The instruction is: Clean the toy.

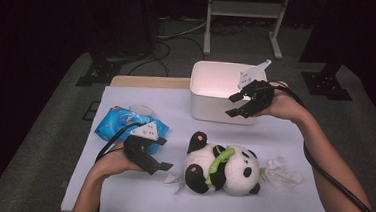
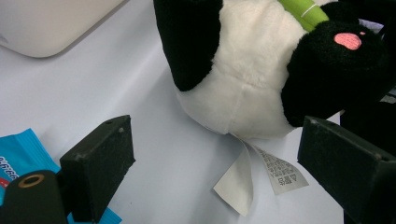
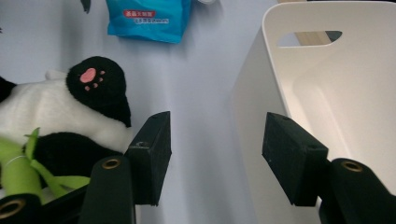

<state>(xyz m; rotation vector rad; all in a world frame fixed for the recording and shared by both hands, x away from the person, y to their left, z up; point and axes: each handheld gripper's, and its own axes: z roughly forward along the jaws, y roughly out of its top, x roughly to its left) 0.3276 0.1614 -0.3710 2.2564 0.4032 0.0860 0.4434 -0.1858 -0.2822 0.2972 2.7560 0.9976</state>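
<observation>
Evidently tidying is underway; left gripper [image 1: 164,165] is gaping empty beside the panda [image 1: 221,169]; right gripper [image 1: 236,104] is hovering open, empty, over the bin [image 1: 211,110]; next, grasping the panda.

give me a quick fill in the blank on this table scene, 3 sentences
1. The plush panda holds a ____ bamboo stalk.
2. The right gripper hangs at the front wall of the ____ bin.
3. The crumpled tissue lies beside the panda, on the side away from the ____ packet.

Missing words: green; white; blue
</observation>
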